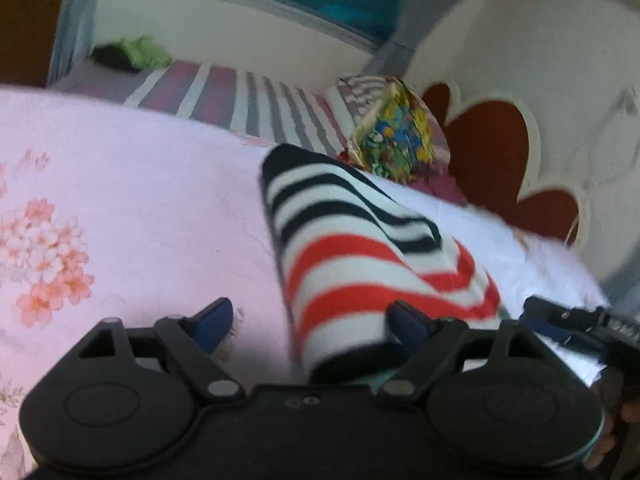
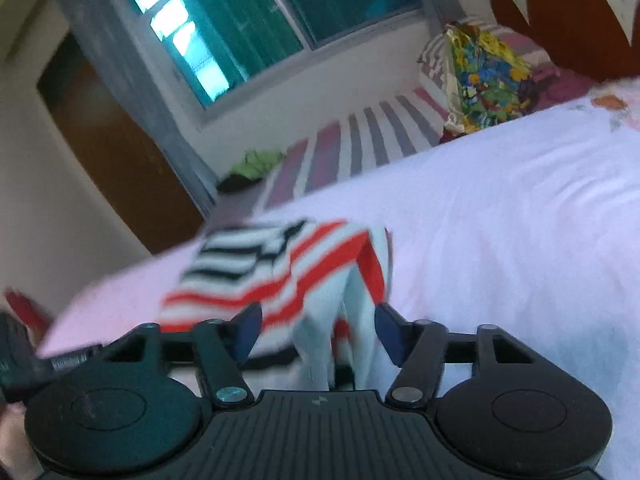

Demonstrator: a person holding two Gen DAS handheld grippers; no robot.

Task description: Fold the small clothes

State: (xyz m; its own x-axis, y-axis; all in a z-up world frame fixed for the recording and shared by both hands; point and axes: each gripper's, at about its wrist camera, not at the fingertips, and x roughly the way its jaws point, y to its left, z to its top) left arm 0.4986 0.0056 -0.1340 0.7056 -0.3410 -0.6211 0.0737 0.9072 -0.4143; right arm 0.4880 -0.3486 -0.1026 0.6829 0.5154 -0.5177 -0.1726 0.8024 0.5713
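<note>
A small striped garment (image 1: 360, 248), black-and-white at the far end and red-and-white near me, lies folded on the pink floral bedsheet (image 1: 140, 200). My left gripper (image 1: 312, 322) stands open over its near edge. Its right fingertip (image 1: 408, 320) is against the cloth and the left one rests over bare sheet. In the right wrist view the same garment (image 2: 280, 268) is blurred, with a pale fold bunched up between the jaws. My right gripper (image 2: 318, 330) is open, both pads clear of that fold. The right gripper's body (image 1: 580, 328) shows at the left view's right edge.
A colourful patterned bundle (image 1: 394, 136) sits on a striped blanket (image 1: 240, 100) beyond the garment, by a red and white headboard (image 1: 500, 152). A green and dark cloth (image 1: 132, 54) lies at the far corner. Window and brown door stand behind.
</note>
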